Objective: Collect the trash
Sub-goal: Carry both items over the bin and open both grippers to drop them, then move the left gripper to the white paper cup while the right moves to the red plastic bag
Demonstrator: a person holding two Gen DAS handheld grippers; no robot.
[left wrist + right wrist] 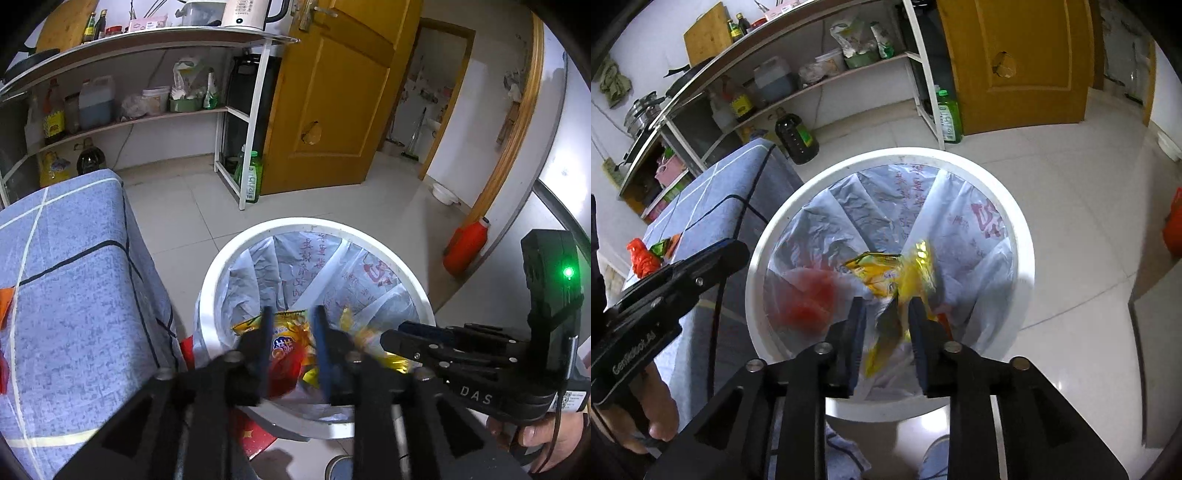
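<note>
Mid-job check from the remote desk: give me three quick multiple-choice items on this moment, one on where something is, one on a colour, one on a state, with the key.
1. Where does the white trash bin stand?
A. On the shelf
B. On the tiled floor beside the blue-covered table
C. Behind the door

2. What colour is the snack wrapper over the bin liner?
A. Mostly yellow
B. Mostly purple
C. Plain black

3. How are the fingers of the right tool set?
A. Shut on a bottle
B. Shut flat together
C. Apart, over the bin

Key: 1 B, the bin sits on the floor tiles next to the cloth-covered table. 2 A, yellow foil shows in both wrist views. 3 C, a gap shows between the fingers, with blurred wrapper below; whether it is gripped I cannot tell. The left tool also hangs open over the bin.
</note>
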